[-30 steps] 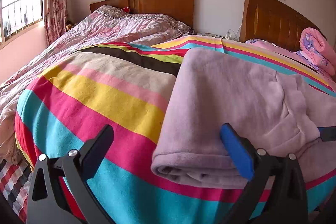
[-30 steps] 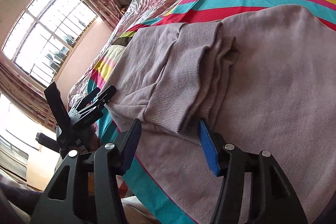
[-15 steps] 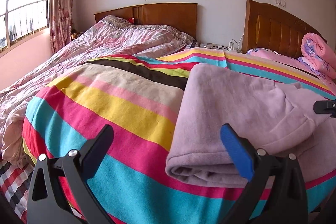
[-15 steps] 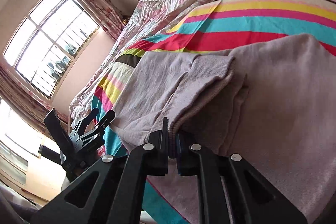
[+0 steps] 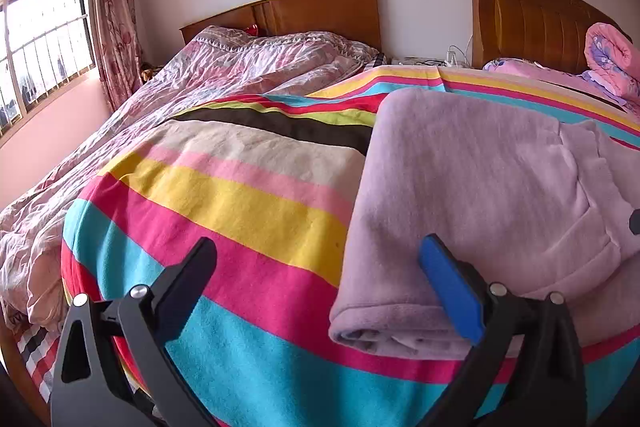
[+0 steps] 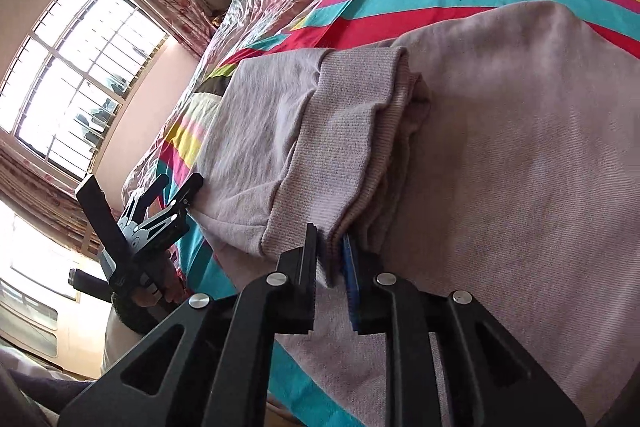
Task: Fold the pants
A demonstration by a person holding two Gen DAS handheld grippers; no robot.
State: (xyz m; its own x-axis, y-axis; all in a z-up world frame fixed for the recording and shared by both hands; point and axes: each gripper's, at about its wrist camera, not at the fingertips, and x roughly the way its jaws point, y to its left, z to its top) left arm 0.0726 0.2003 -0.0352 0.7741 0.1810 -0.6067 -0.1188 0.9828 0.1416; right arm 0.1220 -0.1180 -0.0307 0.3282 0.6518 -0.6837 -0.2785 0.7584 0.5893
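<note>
Lilac fleece pants [image 5: 480, 187] lie folded on the striped blanket [image 5: 240, 211]. In the right wrist view the pants [image 6: 520, 167] fill the right side, with the ribbed hem [image 6: 352, 131] folded over on top. My right gripper [image 6: 330, 251] has the hem's near edge between its jaws; they are opening, narrowly parted, and no longer pinch it. My left gripper [image 5: 316, 247] stands wide open above the blanket, its blue pad at the left fold of the pants, holding nothing. A person's hand holds the left gripper [image 6: 172, 195] at the bed's edge.
A crumpled pink quilt [image 5: 224, 87] covers the bed's left half. Two wooden headboards [image 5: 320, 11] stand at the wall, a rolled pink quilt [image 5: 612, 59] at the far right. A window [image 5: 36, 39] with curtains is on the left.
The right jaws went from wide open to clamped on the ribbed hem, lifting it, and have now parted slightly as the hem settled back. The left gripper stayed open and barely moved.
</note>
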